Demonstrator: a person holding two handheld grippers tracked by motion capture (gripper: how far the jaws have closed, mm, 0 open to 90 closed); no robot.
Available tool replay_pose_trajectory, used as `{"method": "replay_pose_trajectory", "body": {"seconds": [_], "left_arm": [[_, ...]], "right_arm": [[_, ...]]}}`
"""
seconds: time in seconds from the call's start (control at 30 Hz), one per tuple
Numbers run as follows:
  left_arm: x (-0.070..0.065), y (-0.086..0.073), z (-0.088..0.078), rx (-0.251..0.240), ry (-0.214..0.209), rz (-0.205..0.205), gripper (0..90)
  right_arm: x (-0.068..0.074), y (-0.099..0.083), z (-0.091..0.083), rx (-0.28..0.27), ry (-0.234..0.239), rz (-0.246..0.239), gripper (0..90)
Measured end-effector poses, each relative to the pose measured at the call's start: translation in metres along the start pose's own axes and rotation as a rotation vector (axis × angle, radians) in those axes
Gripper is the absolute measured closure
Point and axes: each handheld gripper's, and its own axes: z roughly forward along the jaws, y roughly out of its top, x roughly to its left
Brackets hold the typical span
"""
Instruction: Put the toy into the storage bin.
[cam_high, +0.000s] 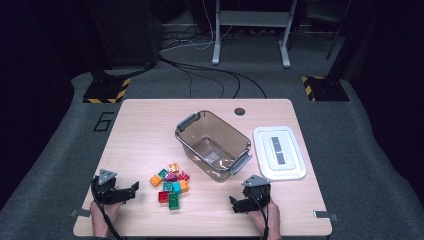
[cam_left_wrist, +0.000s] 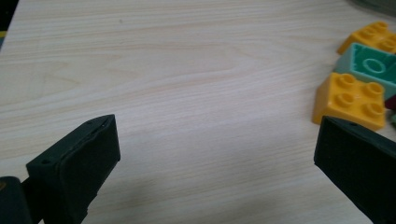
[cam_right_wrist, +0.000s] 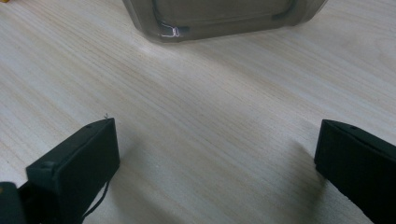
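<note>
A pile of several coloured toy bricks (cam_high: 170, 184) lies on the wooden table (cam_high: 145, 130), front centre. Left of the pile rests my left gripper (cam_high: 131, 192), open, its jaws wide apart over bare wood (cam_left_wrist: 215, 154). An orange brick (cam_left_wrist: 350, 99) and a teal brick (cam_left_wrist: 371, 65) lie just beyond its right jaw, untouched. My right gripper (cam_high: 236, 205) sits at the front right, open with nothing between its jaws (cam_right_wrist: 217, 154). A clear smoky plastic bin (cam_high: 212, 144) stands empty in the table's middle, and its near wall (cam_right_wrist: 219, 16) is ahead of the right gripper.
A white lid (cam_high: 279, 152) with a grey handle lies flat right of the bin. A round cable hole (cam_high: 240, 111) is at the table's back edge. Grey carpet, cables and stand feet surround the table.
</note>
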Motion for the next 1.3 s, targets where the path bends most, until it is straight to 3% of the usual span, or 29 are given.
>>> {"method": "replay_pose_trajectory", "body": {"seconds": [0.3,0.63,0.87,0.97,1.1,1.3], "left_arm": [[-0.015,0.007,0.006,-0.007,-0.094,0.021,0.0],[-0.032,0.013,0.023,0.010,-0.163,0.062,0.0],[-0.036,0.011,0.030,0.031,-0.179,0.076,0.5],[-0.038,0.010,0.031,0.030,-0.197,0.096,8.1],[-0.044,0.010,0.033,0.032,-0.191,0.130,32.5],[-0.047,0.010,0.034,0.034,-0.206,0.166,51.5]], "right_arm": [[0.000,0.000,0.000,0.000,0.000,0.002,0.0],[0.000,0.000,0.000,-0.001,0.000,0.001,0.0],[0.000,0.000,0.000,-0.001,-0.002,0.002,0.0],[0.000,0.000,0.000,-0.001,-0.002,0.002,0.0],[0.000,0.000,0.000,-0.001,0.000,0.005,0.0],[0.000,0.000,0.000,-0.003,-0.004,0.002,0.0]]}}
